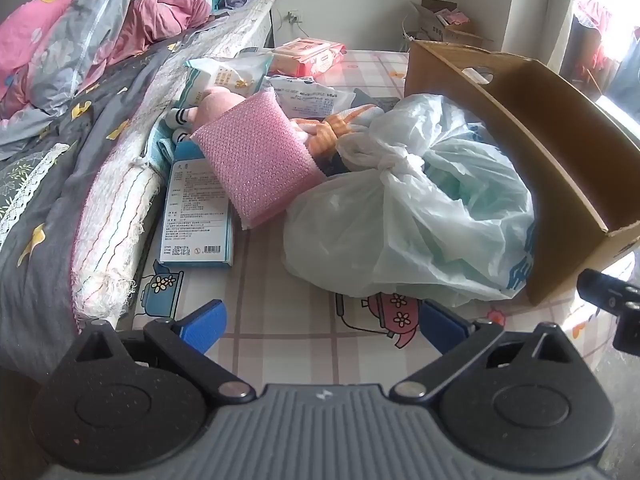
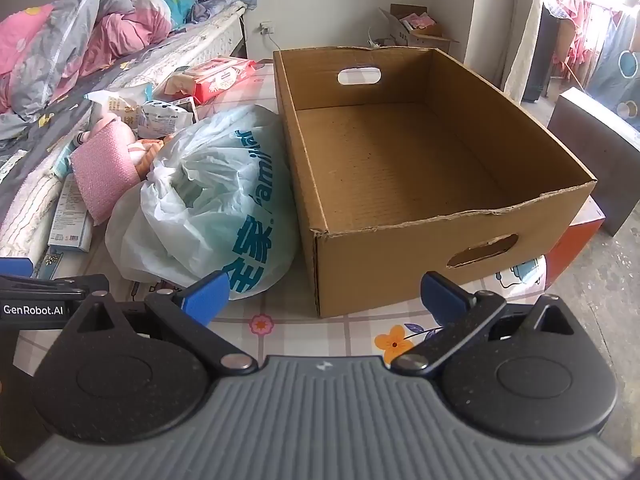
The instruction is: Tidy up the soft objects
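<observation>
Matt corrugated cardboard box (image 2: 400, 168), thin crinkled plastic bag (image 2: 208, 200), textured pink sponge (image 1: 256, 156).

The cardboard box (image 2: 400, 168) is open on top and has nothing inside, so a gripper can go straight down into it. Its tall walls block the way in from the sides. A big tied plastic bag (image 2: 208, 200) sits touching the box's left wall, so no gap is there. Left of the bag, a pink sponge (image 1: 256, 156), a blue carton (image 1: 196, 216) and a doll (image 1: 320, 132) lie packed close together. Farther left, the rolled blanket (image 1: 116, 216) makes a wall. The near strip of tablecloth (image 1: 280, 320) is bare and easy to pass over.
</observation>
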### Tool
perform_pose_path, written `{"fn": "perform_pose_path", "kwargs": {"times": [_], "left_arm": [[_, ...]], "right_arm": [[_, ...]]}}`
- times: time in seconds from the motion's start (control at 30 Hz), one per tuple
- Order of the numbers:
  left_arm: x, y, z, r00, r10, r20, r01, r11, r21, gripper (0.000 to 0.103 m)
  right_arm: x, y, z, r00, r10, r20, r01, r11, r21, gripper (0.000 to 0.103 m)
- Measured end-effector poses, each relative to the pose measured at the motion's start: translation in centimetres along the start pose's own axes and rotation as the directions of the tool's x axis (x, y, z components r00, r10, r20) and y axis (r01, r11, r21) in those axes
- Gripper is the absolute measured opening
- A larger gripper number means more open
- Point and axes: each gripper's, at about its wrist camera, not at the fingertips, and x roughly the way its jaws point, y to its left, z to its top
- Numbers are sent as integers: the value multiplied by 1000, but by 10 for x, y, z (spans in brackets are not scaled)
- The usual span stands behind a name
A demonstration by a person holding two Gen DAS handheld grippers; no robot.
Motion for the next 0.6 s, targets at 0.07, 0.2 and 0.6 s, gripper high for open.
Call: {"fn": "perform_pose_path", "kwargs": {"times": [0.07,0.2,0.6], "left_arm": [[0,0,0,1000,0,3,0,1000,0,103],[-2,2,-3,1000,0,10,0,1000,-2,103],[2,7,-2,1000,11,-5,-11,1000,-5,103]], "right_arm": [[1,0,0,1000,0,-1,0,1000,-1,102],[1,1,1,1000,2,-2,-2,1000,-7,102],[1,2,3,1000,2,-5,-2,1000,-11,102]]}}
